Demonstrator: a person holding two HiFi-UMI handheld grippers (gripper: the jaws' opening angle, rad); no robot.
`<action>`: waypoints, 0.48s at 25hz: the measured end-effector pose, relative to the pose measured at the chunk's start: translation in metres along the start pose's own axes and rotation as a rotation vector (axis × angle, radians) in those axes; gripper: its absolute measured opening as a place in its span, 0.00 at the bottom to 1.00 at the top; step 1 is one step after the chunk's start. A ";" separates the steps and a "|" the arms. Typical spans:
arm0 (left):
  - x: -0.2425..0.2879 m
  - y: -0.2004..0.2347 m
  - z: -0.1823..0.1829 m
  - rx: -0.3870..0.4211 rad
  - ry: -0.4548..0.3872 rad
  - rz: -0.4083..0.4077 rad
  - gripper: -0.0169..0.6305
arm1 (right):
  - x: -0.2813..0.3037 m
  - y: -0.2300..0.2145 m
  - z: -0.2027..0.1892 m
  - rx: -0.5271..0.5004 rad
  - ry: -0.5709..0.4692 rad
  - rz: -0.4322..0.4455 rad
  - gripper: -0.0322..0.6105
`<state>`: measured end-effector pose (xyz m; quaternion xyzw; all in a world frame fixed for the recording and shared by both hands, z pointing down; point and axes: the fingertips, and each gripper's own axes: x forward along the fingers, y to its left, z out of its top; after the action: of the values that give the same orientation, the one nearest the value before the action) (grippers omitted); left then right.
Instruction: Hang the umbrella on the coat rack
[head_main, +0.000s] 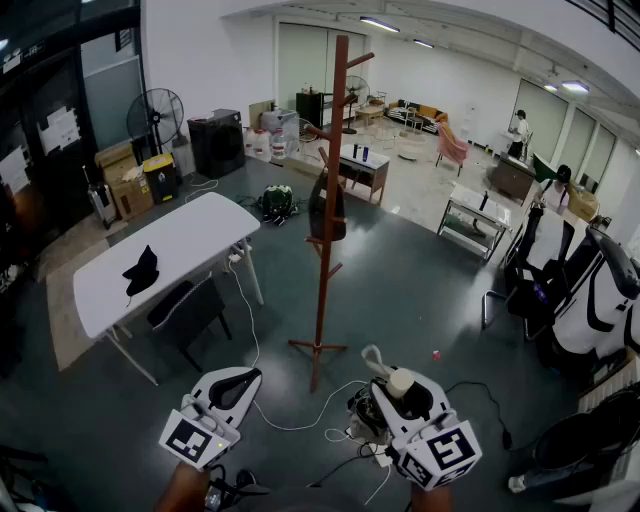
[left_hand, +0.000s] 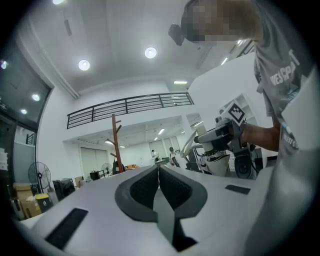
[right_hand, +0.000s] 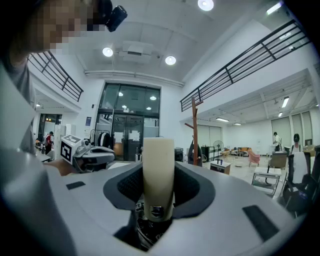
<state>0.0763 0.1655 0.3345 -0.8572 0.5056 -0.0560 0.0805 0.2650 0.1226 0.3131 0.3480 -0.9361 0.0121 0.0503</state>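
Cream round umbrella handle is held by the right tongs for hanging on the tall brown wooden coat rack; left tongs are pressed together, empty.

the umbrella shows only its cream handle; everything below that sinks out of sight inside the body of the right hand-held gripper. in the head view both forearms are cut off by the bottom edge. a dark thing hanging on the coat rack and a black thing on the white tabletop are too small to identify.
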 end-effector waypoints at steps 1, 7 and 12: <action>0.005 0.005 0.001 0.005 -0.007 0.004 0.05 | 0.008 -0.004 -0.001 -0.006 0.004 -0.001 0.30; 0.031 0.031 0.003 0.012 -0.033 0.017 0.05 | 0.045 -0.022 0.001 -0.013 0.016 -0.019 0.30; 0.036 0.051 0.002 0.046 -0.050 0.027 0.05 | 0.060 -0.022 0.006 -0.013 0.019 -0.026 0.30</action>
<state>0.0503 0.1102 0.3236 -0.8494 0.5134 -0.0450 0.1136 0.2334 0.0664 0.3135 0.3595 -0.9311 0.0089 0.0615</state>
